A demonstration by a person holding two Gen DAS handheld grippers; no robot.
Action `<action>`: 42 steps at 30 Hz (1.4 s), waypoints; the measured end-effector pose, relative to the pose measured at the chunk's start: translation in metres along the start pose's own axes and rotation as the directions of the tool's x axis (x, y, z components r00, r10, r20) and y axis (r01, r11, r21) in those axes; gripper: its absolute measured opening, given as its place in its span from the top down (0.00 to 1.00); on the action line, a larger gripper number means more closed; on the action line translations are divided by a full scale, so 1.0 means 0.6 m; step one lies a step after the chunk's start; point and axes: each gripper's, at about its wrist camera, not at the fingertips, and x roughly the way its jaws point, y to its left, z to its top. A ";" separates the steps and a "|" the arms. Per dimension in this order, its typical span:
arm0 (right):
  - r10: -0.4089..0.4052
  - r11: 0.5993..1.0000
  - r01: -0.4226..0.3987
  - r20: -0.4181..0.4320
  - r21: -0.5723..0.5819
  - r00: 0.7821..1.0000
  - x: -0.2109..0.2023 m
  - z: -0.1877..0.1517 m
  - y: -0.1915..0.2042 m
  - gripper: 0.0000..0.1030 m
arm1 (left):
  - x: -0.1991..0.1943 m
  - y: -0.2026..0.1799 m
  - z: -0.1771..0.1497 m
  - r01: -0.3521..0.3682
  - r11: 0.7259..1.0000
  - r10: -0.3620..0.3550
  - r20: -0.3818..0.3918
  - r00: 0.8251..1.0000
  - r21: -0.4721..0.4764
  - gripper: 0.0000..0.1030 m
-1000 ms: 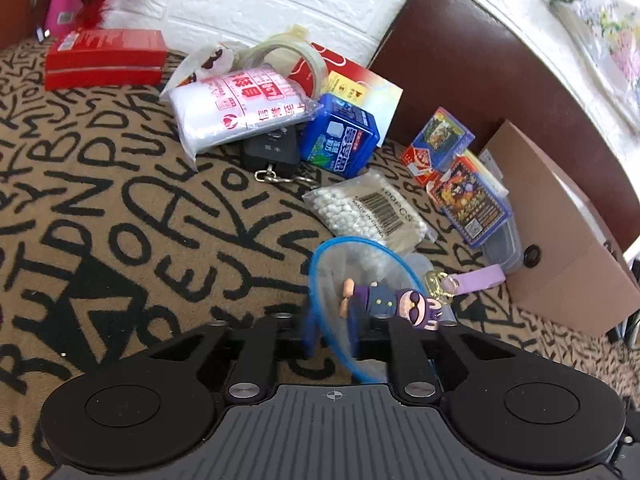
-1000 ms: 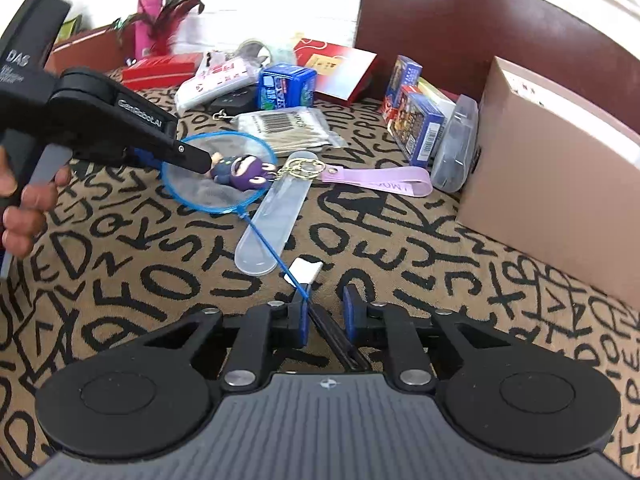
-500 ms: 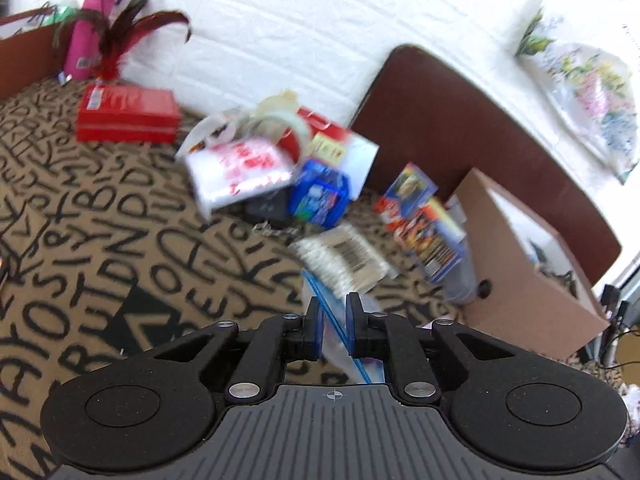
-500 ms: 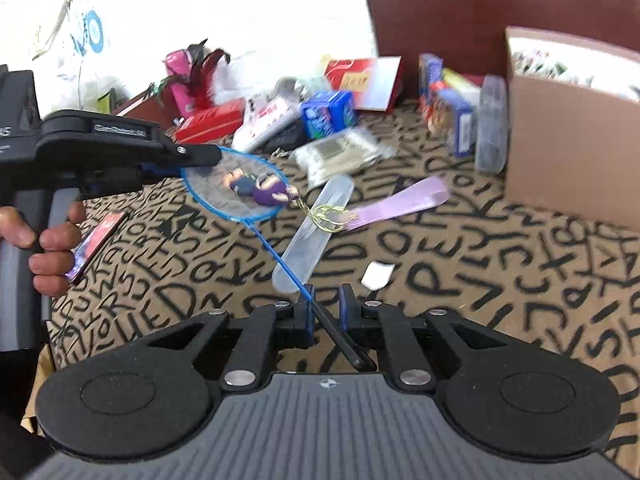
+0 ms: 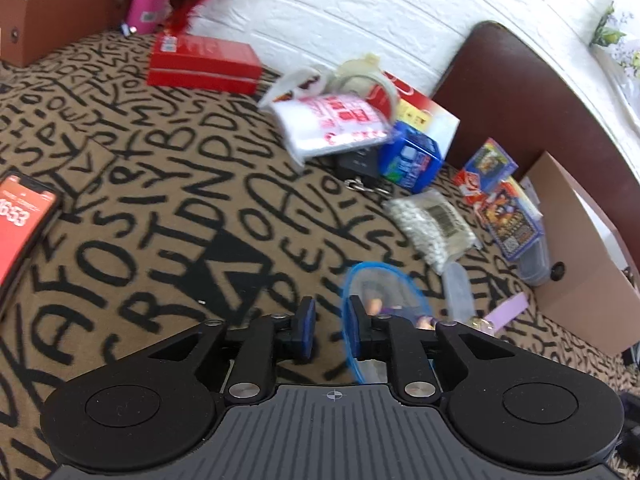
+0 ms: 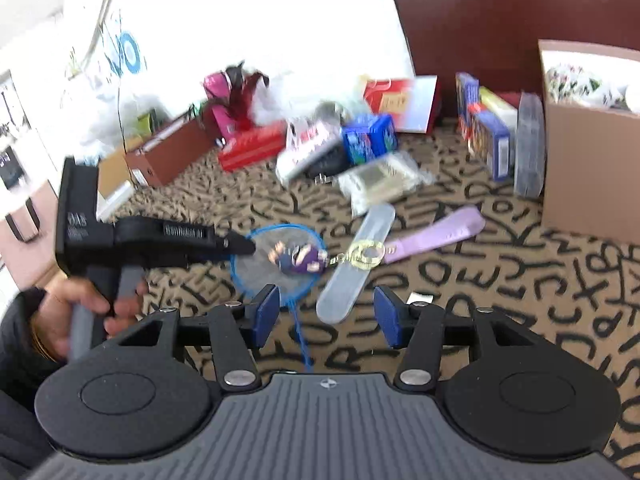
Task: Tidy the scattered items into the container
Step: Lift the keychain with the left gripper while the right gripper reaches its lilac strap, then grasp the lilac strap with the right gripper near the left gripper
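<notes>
A small blue-rimmed net (image 6: 280,266) lies on the patterned cloth with a purple figure keychain (image 6: 298,258) in it and a lilac strap (image 6: 440,232) trailing right. My left gripper (image 5: 329,322) is open, its right finger against the net's rim (image 5: 380,280); it also shows in the right wrist view (image 6: 244,246). My right gripper (image 6: 326,314) is open and empty above the net's thin blue handle (image 6: 300,332). The cardboard box (image 6: 588,148) stands at the right, also visible in the left wrist view (image 5: 580,264).
A clear plastic case (image 6: 356,264) lies beside the net. Further back lie a bead bag (image 5: 434,228), blue carton (image 5: 412,158), white pouch (image 5: 332,124), red box (image 5: 204,64) and card packs (image 5: 504,208). A phone (image 5: 20,216) lies at the left.
Both grippers were shut on the net, the left on its rim and the right on its handle; both have opened and the net lies on the cloth. The right gripper has pulled back.
</notes>
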 end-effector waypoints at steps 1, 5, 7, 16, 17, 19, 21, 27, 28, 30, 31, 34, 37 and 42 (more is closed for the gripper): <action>-0.019 1.000 0.019 0.006 -0.002 1.000 -0.003 0.002 -0.004 0.44 | -0.002 0.004 0.001 -0.004 1.000 0.004 -0.001 1.000 -0.014 0.67; -0.122 0.992 0.121 -0.020 -0.034 0.992 0.018 0.011 -0.014 0.44 | -0.025 -0.001 0.011 0.052 0.998 -0.051 0.017 0.999 -0.020 0.66; -0.144 0.987 0.142 -0.025 -0.077 0.989 0.041 0.015 -0.012 0.44 | -0.043 -0.021 0.015 0.097 0.995 -0.099 0.040 0.994 0.033 0.57; -0.136 0.973 0.123 -0.056 -0.197 0.989 0.138 0.033 0.007 0.49 | 0.027 -0.096 -0.007 0.159 0.972 -0.148 -0.072 0.986 0.171 0.44; -0.134 0.973 0.120 -0.061 -0.199 0.989 0.147 0.033 0.008 0.49 | 0.035 -0.095 -0.011 0.156 0.972 -0.148 -0.059 0.987 0.176 0.44; -0.135 0.971 0.115 -0.083 -0.208 0.987 0.166 0.029 0.007 0.44 | 0.037 -0.098 -0.014 0.158 0.966 -0.154 -0.034 0.988 0.205 0.43; -0.131 0.968 0.110 -0.079 -0.223 0.988 0.179 0.024 0.007 0.40 | 0.038 -0.097 -0.014 0.169 0.965 -0.164 -0.042 0.986 0.200 0.39; -0.103 0.974 0.085 -0.075 -0.209 0.992 0.176 0.027 0.013 0.71 | 0.039 -0.080 -0.014 0.175 0.974 -0.167 -0.063 0.984 0.141 0.29; -0.086 0.978 0.071 -0.072 -0.195 0.994 0.172 0.028 0.011 0.86 | 0.040 -0.080 -0.012 0.177 0.974 -0.169 -0.067 0.983 0.142 0.28; -0.044 0.986 0.032 -0.070 -0.164 0.997 0.164 0.033 0.010 1.00 | 0.042 -0.085 -0.012 0.194 0.969 -0.184 -0.073 0.980 0.155 0.20; -0.043 0.986 0.032 -0.067 -0.161 0.997 0.162 0.035 0.012 1.00 | 0.045 -0.088 -0.013 0.203 0.965 -0.193 -0.075 0.978 0.164 0.15; -0.094 0.980 0.080 -0.069 -0.183 0.993 0.170 0.034 0.015 1.00 | 0.052 -0.100 -0.018 0.187 0.960 -0.179 -0.058 0.982 0.206 0.16; -0.113 0.977 0.100 -0.057 -0.189 0.992 0.167 0.031 0.015 0.96 | 0.050 -0.103 -0.016 0.156 0.960 -0.147 -0.059 0.987 0.234 0.40; -0.189 0.960 0.181 -0.020 -0.213 0.982 0.156 0.034 0.003 0.66 | 0.055 -0.079 -0.007 0.173 0.967 -0.162 -0.072 0.984 0.188 0.65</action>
